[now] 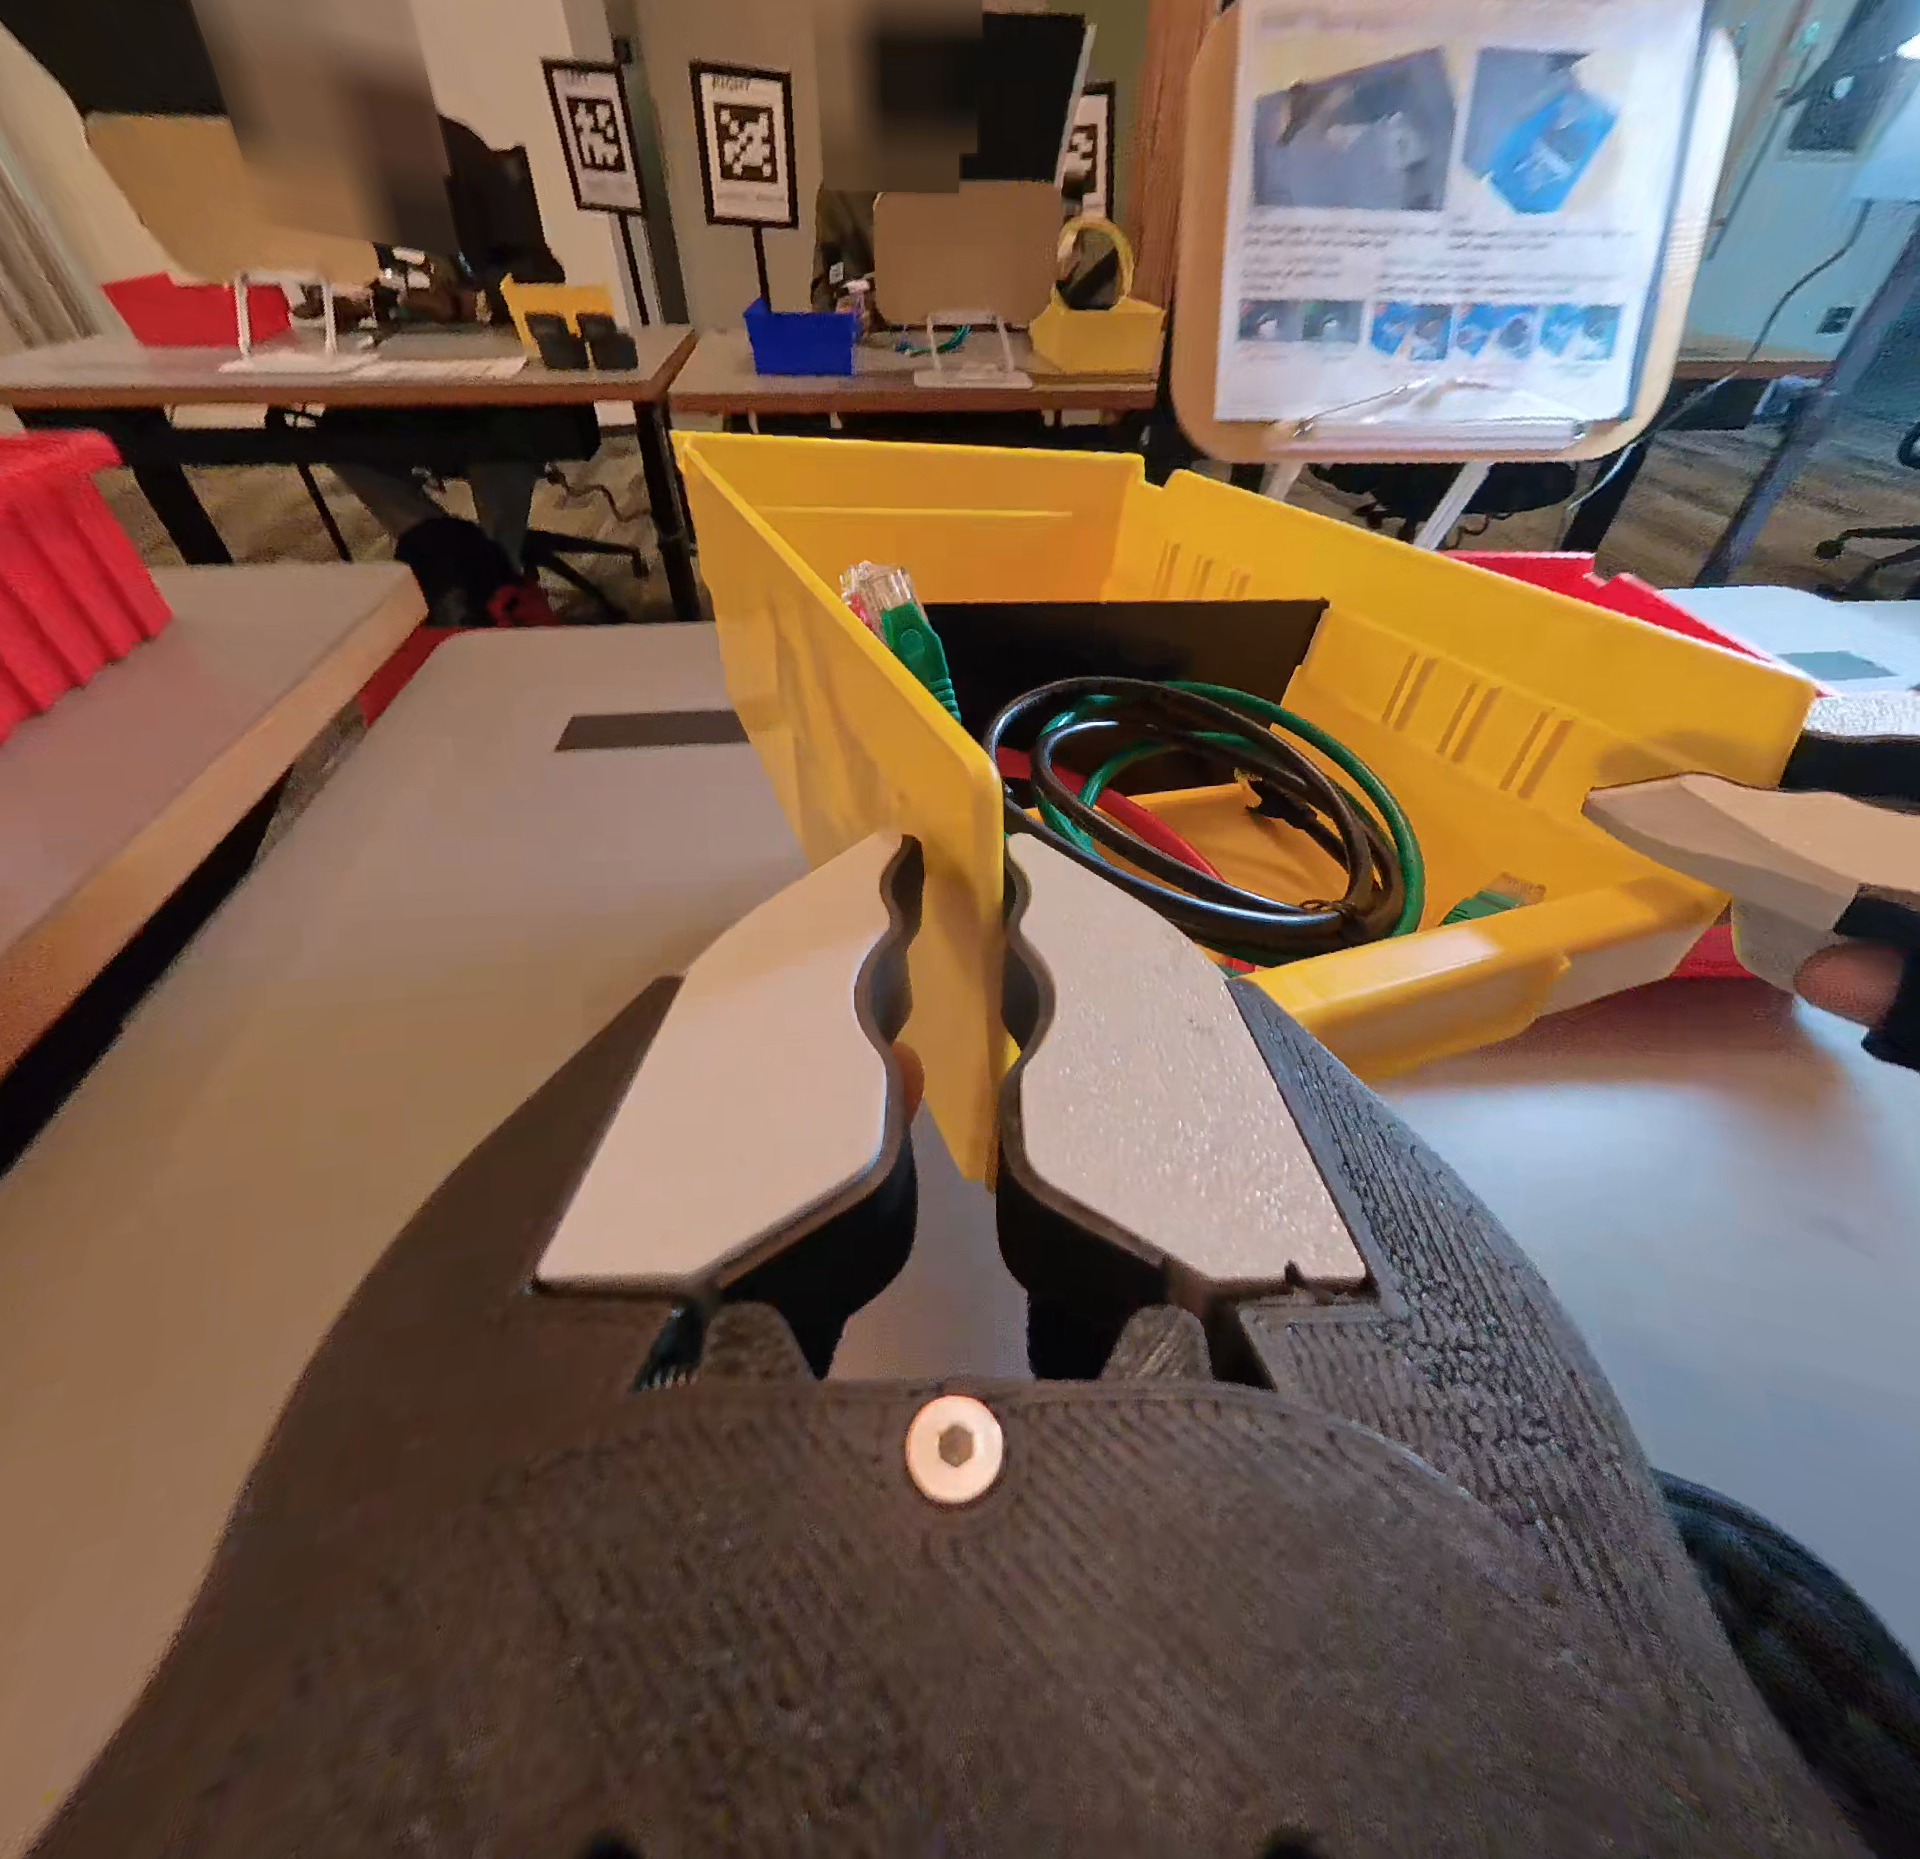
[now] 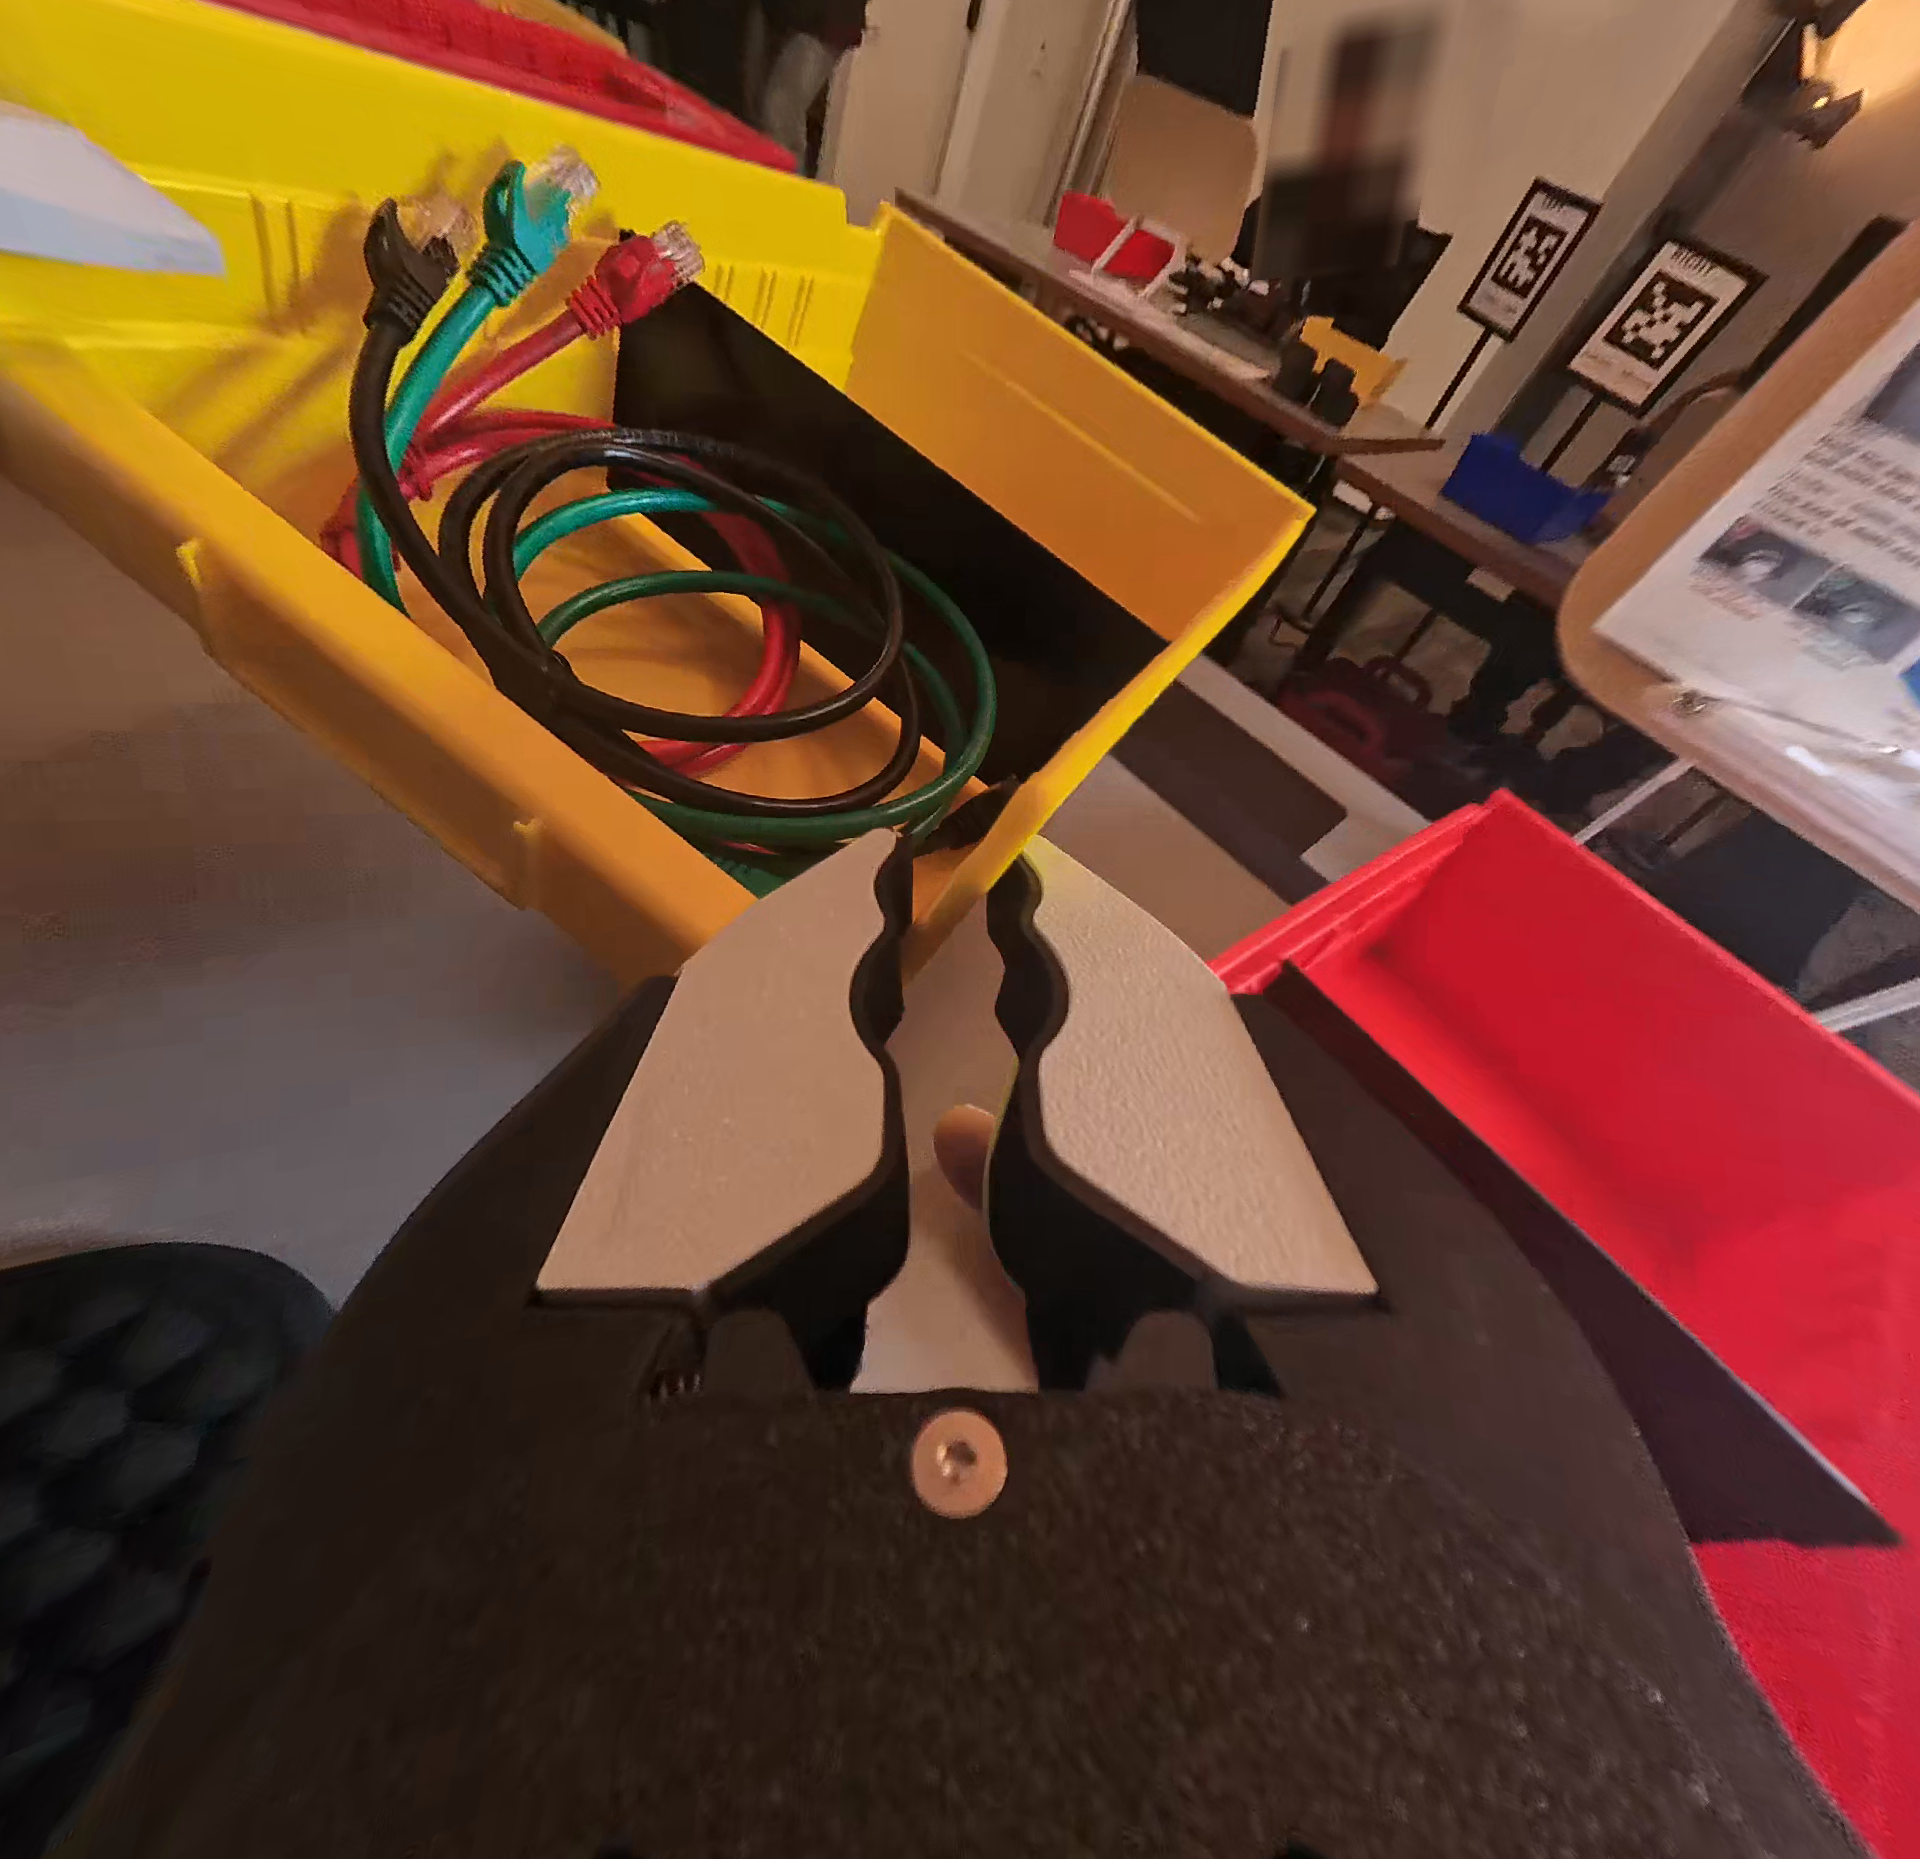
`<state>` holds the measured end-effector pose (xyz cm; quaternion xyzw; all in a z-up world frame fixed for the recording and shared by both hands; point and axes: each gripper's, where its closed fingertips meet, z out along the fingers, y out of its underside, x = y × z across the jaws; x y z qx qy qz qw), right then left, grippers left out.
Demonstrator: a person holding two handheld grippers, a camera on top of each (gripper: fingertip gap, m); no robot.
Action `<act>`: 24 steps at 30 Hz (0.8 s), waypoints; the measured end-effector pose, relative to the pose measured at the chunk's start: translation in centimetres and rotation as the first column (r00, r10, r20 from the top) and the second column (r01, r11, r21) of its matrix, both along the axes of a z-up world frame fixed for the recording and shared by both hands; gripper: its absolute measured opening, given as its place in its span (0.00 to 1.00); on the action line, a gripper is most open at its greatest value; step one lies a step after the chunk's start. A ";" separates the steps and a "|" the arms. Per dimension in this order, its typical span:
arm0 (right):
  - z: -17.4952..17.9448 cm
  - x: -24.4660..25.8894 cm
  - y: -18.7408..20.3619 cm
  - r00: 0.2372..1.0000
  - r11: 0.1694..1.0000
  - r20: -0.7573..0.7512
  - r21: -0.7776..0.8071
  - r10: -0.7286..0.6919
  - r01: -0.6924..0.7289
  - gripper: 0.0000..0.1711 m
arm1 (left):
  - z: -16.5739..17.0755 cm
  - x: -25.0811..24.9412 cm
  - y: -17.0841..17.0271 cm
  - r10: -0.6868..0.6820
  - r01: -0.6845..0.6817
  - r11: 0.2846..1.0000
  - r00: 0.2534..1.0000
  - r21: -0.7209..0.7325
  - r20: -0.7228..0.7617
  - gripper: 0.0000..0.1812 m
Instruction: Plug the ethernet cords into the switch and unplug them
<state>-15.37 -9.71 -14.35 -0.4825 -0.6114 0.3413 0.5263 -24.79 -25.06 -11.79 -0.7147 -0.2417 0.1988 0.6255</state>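
A yellow bin (image 1: 852, 749) sits tilted over the grey table (image 1: 468, 1030). It holds coiled black (image 2: 727, 718), green (image 2: 966, 687) and red (image 2: 779, 646) ethernet cords. Their black (image 2: 416, 240), green (image 2: 530, 209) and red (image 2: 644, 271) plugs point up along one wall. A flat black box (image 2: 883, 479) stands at the bin's end and also shows in the left wrist view (image 1: 1122, 646). My left gripper (image 1: 961, 853) is shut on the bin's near wall. My right gripper (image 2: 951, 864) is shut on a corner of the bin (image 2: 1060, 407). Its grey finger (image 1: 1745, 853) shows at the bin's right side.
An open red bin (image 2: 1610, 1082) lies right beside the yellow bin. A red ribbed thing (image 1: 62, 562) sits on a table at the left. A picture sheet on a stand (image 1: 1455, 199) rises behind the bin. Far tables carry a blue bin (image 1: 800, 339) and marker boards. There is about 20 cm between the tips of the two grippers.
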 end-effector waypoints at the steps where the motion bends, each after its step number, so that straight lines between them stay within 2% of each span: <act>1: -1.1 -0.5 -0.1 1.000 1.000 0.018 0.002 -0.004 0.004 0.08 | -1.2 -0.7 0.0 0.005 -0.005 1.000 1.000 0.002 0.019 0.07; 6: -5.6 -1.7 0.6 0.996 1.000 0.089 0.010 -0.011 0.010 0.08 | -6.3 -2.6 1.1 -0.008 0.005 1.000 0.994 0.027 0.111 0.06; 8: -6.1 -1.8 1.0 0.996 0.999 0.081 0.041 -0.020 0.017 0.09 | -6.8 -2.8 1.5 0.001 -0.004 0.999 0.997 0.032 0.082 0.06; 12: -7.2 -2.2 1.3 0.993 0.999 0.115 0.025 -0.023 0.021 0.11 | -8.0 -3.5 2.0 0.025 -0.035 0.996 0.992 0.080 0.120 0.06; 15: -9.6 -2.6 1.1 0.967 0.995 0.251 0.086 0.030 -0.053 0.17 | -10.7 -3.6 3.1 -0.002 0.005 1.000 0.980 -0.015 0.200 0.20; 16: -9.6 -2.5 1.2 0.966 0.994 0.255 0.086 0.042 -0.066 0.18 | -10.9 -3.7 3.4 -0.024 0.028 0.999 0.980 -0.017 0.198 0.21; 17: -9.5 -2.2 1.2 0.959 0.993 0.275 0.067 0.071 -0.093 0.20 | -10.8 -3.7 3.4 -0.041 0.045 0.999 0.977 -0.015 0.208 0.19; 19: -8.2 -0.9 1.5 0.950 0.991 0.290 0.035 0.114 -0.129 0.27 | -9.9 -3.9 2.7 -0.043 0.048 0.998 0.983 -0.027 0.180 0.21; 21: -6.2 0.8 2.9 0.945 0.988 0.299 0.031 0.133 -0.149 0.30 | -7.4 -4.0 1.4 -0.006 0.008 0.997 1.000 -0.073 0.030 0.21; 23: -5.3 2.4 4.9 0.923 0.984 0.353 0.025 0.154 -0.174 0.29 | -5.3 -1.9 1.9 -0.121 0.116 0.985 0.992 -0.129 -0.035 0.18; 24: -5.5 3.0 6.2 0.898 0.983 0.414 0.043 0.146 -0.179 0.30 | -5.1 -0.2 2.9 -0.225 0.223 0.961 0.974 -0.163 0.010 0.18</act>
